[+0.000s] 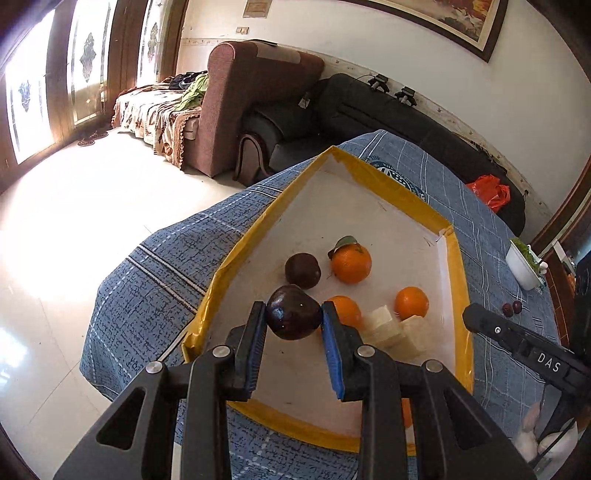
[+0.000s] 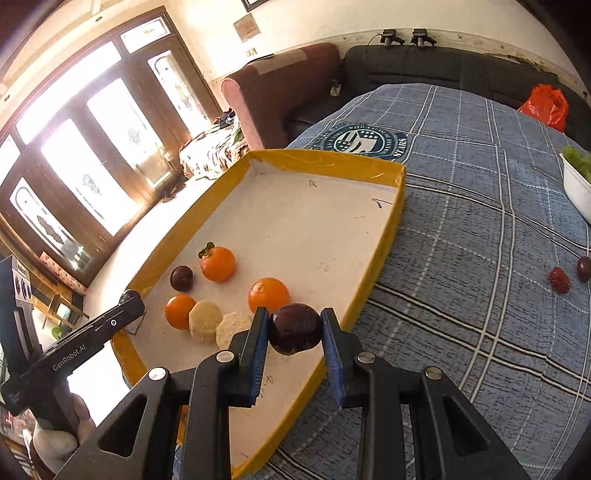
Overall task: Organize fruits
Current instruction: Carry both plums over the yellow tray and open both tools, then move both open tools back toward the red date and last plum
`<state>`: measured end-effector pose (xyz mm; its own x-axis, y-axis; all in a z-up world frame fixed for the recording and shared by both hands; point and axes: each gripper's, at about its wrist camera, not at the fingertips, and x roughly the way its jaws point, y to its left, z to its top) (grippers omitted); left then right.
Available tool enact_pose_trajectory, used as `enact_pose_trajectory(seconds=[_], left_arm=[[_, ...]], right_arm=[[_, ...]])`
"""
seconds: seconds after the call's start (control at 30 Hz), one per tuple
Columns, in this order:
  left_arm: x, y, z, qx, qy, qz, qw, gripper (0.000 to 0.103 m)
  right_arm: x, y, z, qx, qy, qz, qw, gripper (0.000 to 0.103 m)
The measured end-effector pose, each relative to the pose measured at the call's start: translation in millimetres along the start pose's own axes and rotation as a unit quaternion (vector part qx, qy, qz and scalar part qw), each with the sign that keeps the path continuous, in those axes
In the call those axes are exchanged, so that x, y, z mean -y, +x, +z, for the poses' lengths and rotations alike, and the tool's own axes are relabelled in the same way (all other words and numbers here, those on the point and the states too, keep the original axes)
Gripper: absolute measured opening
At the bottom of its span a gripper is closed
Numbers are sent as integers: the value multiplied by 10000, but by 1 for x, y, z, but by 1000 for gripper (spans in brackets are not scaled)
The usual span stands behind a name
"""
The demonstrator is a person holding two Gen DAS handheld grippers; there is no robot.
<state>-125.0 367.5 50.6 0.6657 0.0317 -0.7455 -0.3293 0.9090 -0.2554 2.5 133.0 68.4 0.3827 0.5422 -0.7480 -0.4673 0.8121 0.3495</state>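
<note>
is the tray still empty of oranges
No, three oranges already lie on the white floor of the yellow-rimmed tray, beside a dark plum.

This is a living room in a home. A brown fabric armchair [image 1: 236, 107] stands beside a long black leather sofa [image 1: 406, 122], near tall wooden doors with patterned glass panes [image 2: 92, 162]. A large framed painting [image 1: 454, 18] hangs on the white wall, and the desk wears a blue checked cloth [image 2: 480, 221].
</note>
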Motion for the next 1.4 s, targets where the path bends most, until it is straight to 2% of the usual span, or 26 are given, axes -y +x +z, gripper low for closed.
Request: enact_pose_trajectory(seconds=[0.13, 0.3, 0.47, 0.63, 0.7, 0.73, 0.87, 1.03, 1.23, 1.4], left_arm=[[-2, 12, 0, -125, -27, -71, 9999, 29], [-1, 13, 3, -48, 52, -37, 10000, 29], [-7, 8, 8, 40, -52, -146, 9999, 40], [-21, 0, 13, 105, -299, -457, 9985, 41], [-22, -5, 14, 174, -325, -485, 9981, 45], [-22, -7, 14, 227, -337, -425, 9983, 57], [-23, -16, 13, 312, -388, -511, 9975, 60], [-20, -26, 13, 362, -401, -503, 9973, 67], [5, -38, 8, 351, -193, -542, 9977, 79], [41, -39, -5, -64, -18, -1110, 9938, 82]], right_arm=[[-12, 17, 11, -117, -28, 15, 9999, 32], [-33, 34, 29, -202, -226, -46, 9995, 32], [-50, 65, 44, -426, -440, -126, 9980, 33], [-57, 88, 45, -616, -519, -197, 9966, 33], [-59, 90, 45, -646, -530, -194, 9963, 33], [-60, 90, 46, -648, -531, -204, 9963, 34], [-58, 82, 49, -551, -444, -212, 9973, 56], [-54, 63, 48, -390, -362, -224, 9983, 57], [-39, 29, 35, -171, -317, -364, 9987, 61], [-13, 1, 16, -56, -144, -535, 9984, 62]])
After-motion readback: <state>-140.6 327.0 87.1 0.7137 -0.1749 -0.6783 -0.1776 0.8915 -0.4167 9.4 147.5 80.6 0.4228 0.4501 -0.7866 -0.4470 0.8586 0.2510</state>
